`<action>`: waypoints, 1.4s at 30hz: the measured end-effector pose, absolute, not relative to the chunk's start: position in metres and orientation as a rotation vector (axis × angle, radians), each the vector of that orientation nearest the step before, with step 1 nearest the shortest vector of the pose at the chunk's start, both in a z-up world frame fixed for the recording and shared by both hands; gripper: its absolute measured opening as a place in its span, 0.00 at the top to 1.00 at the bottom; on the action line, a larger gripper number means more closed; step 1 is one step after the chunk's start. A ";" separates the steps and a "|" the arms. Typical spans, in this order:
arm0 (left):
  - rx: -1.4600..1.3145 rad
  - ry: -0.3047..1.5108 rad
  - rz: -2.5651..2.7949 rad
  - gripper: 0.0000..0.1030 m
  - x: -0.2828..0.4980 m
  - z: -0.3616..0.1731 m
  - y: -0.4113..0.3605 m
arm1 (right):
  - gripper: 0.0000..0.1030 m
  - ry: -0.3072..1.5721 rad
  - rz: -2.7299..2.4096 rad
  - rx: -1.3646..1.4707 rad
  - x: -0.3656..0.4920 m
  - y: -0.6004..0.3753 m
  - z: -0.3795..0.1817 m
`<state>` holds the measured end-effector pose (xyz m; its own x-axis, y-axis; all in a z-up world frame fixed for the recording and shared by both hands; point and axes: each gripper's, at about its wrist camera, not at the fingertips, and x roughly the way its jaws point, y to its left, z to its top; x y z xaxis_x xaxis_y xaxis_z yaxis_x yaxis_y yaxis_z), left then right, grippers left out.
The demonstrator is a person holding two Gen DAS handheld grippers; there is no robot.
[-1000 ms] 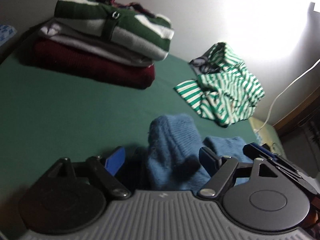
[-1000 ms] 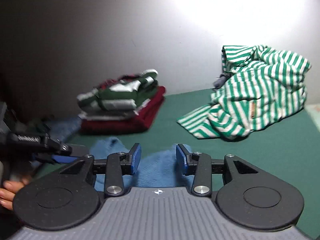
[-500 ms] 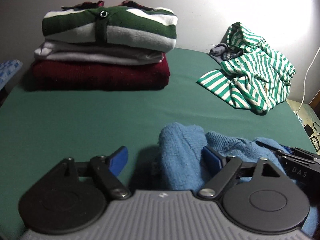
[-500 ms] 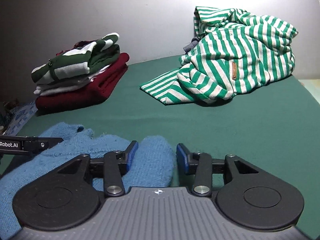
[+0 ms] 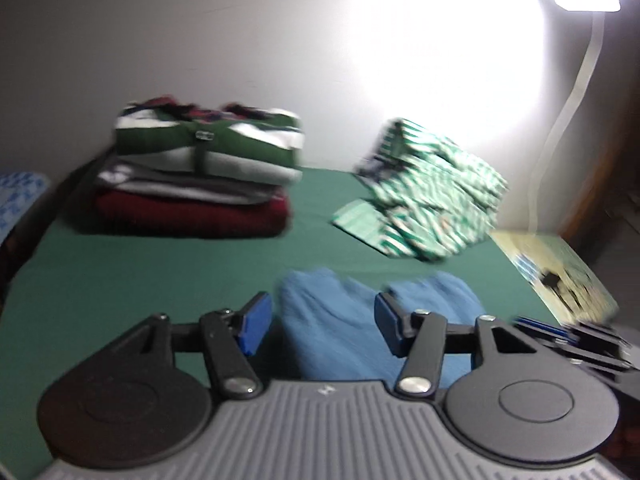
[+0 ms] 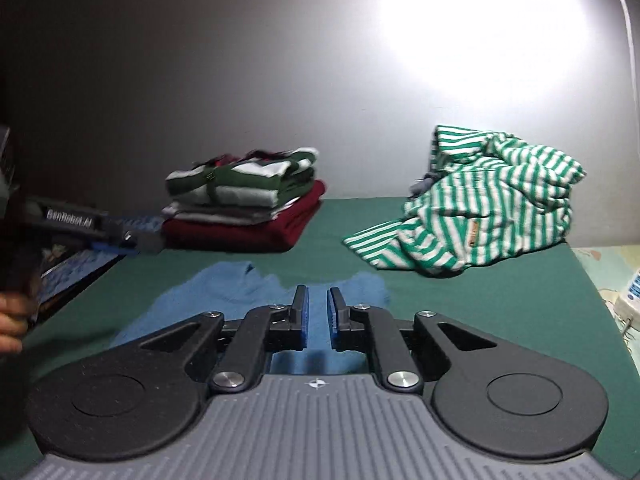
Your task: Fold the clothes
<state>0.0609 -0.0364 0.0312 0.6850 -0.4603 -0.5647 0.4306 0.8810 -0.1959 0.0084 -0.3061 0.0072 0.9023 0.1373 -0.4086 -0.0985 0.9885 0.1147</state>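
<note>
A blue knit sweater [image 5: 332, 332] [image 6: 224, 292] lies flat on the green table cover [image 5: 160, 268] near the front. My left gripper [image 5: 322, 326] hovers over it; its jaws are closing but stand well apart, and neither pad presses the sweater seen between them. My right gripper [image 6: 317, 314] is held above the sweater's near edge. Its jaws are closing and almost together, with nothing pinched in the thin gap. A crumpled green-and-white striped garment [image 5: 424, 208] [image 6: 480, 216] sits at the back right.
A folded pile [image 5: 200, 184] [image 6: 244, 208], green-and-white on grey on dark red, stands at the back left against the wall. A hand [image 6: 10, 320] holds the left gripper [image 6: 100, 236] at the left edge. A white cable [image 5: 560, 120] hangs at the right under a bright lamp glare.
Both grippers have drawn back and away from the blue sweater, which now lies flatter. The right jaws have closed from half apart to nearly together. The left jaws have narrowed.
</note>
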 end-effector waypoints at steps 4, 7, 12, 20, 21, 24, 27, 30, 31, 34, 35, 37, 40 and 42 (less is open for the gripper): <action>0.066 0.705 -0.556 0.39 0.028 0.001 -0.068 | 0.87 0.467 0.082 0.014 0.007 -0.294 -0.007; 0.039 0.756 -0.550 0.25 0.034 -0.023 -0.065 | 0.86 0.563 0.061 -0.017 0.015 -0.297 -0.026; -0.126 0.872 -0.554 0.06 0.070 -0.052 -0.044 | 0.88 0.591 0.030 -0.005 0.027 -0.300 -0.040; -0.036 0.795 -0.538 0.26 0.052 -0.021 -0.044 | 0.87 0.572 0.027 0.154 0.019 -0.318 -0.022; 0.000 0.755 -0.518 0.32 0.044 -0.012 -0.043 | 0.86 0.534 0.023 0.188 0.010 -0.320 -0.014; 0.100 0.651 -0.494 0.42 0.019 0.008 -0.044 | 0.86 0.483 0.022 0.210 -0.012 -0.316 0.002; 0.130 0.650 -0.529 0.37 0.004 0.008 -0.054 | 0.86 0.526 0.058 0.161 -0.018 -0.298 0.001; 0.167 0.683 -0.471 0.35 0.002 -0.005 -0.070 | 0.86 0.560 0.054 0.089 -0.022 -0.278 -0.004; 0.162 0.700 -0.452 0.32 0.003 -0.010 -0.073 | 0.86 0.569 0.043 0.085 -0.023 -0.274 -0.006; 0.146 0.732 -0.409 0.18 0.009 -0.017 -0.075 | 0.86 0.604 0.033 0.092 -0.023 -0.271 -0.012; 0.141 0.741 -0.396 0.12 0.010 -0.018 -0.075 | 0.86 0.620 0.022 0.083 -0.023 -0.270 -0.015; 0.128 0.758 -0.374 0.10 0.014 -0.021 -0.076 | 0.86 0.667 0.006 0.089 -0.019 -0.272 -0.024; 0.122 0.767 -0.356 0.10 0.014 -0.022 -0.078 | 0.86 0.695 -0.004 0.113 -0.015 -0.274 -0.032; 0.146 0.755 -0.337 0.07 0.011 -0.023 -0.082 | 0.86 0.707 -0.009 0.083 -0.012 -0.270 -0.032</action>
